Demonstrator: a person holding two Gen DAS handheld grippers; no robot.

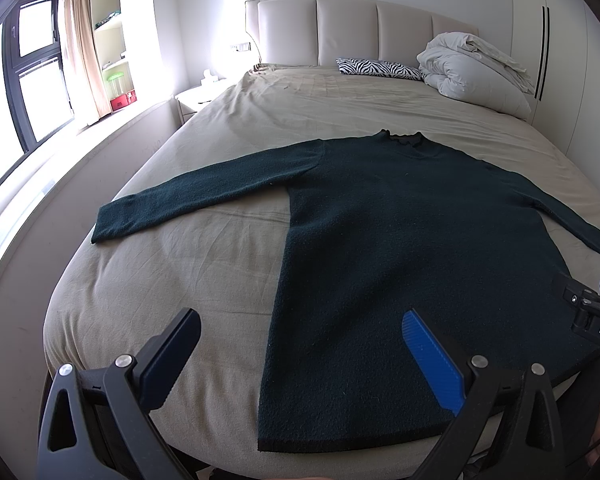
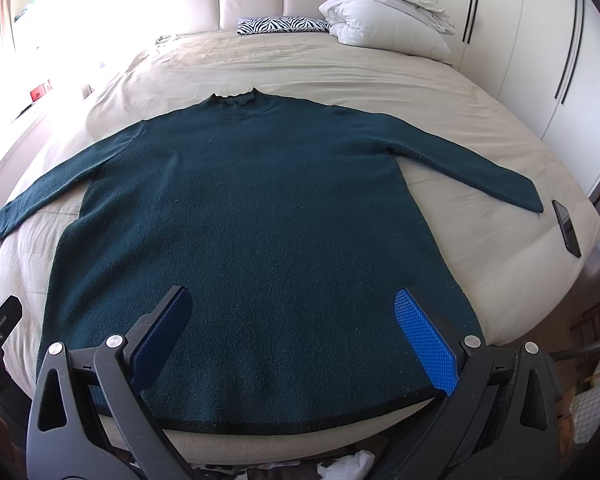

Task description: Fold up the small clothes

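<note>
Sweater: dark green long-sleeved knit sweater (image 2: 260,220) lies flat on the bed, frilled collar toward the headboard, both sleeves spread outward, hem at the near edge
Left gripper (image 1: 300,356): jaws spread wide, holding nothing, above the hem's left corner
Right gripper (image 2: 296,332): jaws spread wide, empty, over the lower body
Bed: beige sheet (image 2: 300,64) under the sweater
Phone: black phone (image 2: 566,228) just beside the right cuff
Far end: zebra-print pillow (image 1: 380,67), bundled white duvet (image 1: 472,68)

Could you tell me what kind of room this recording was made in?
Almost certainly a bedroom: a wide bed with a padded headboard, a bundled white duvet at its head, and a dark green sweater spread flat for folding.
</note>
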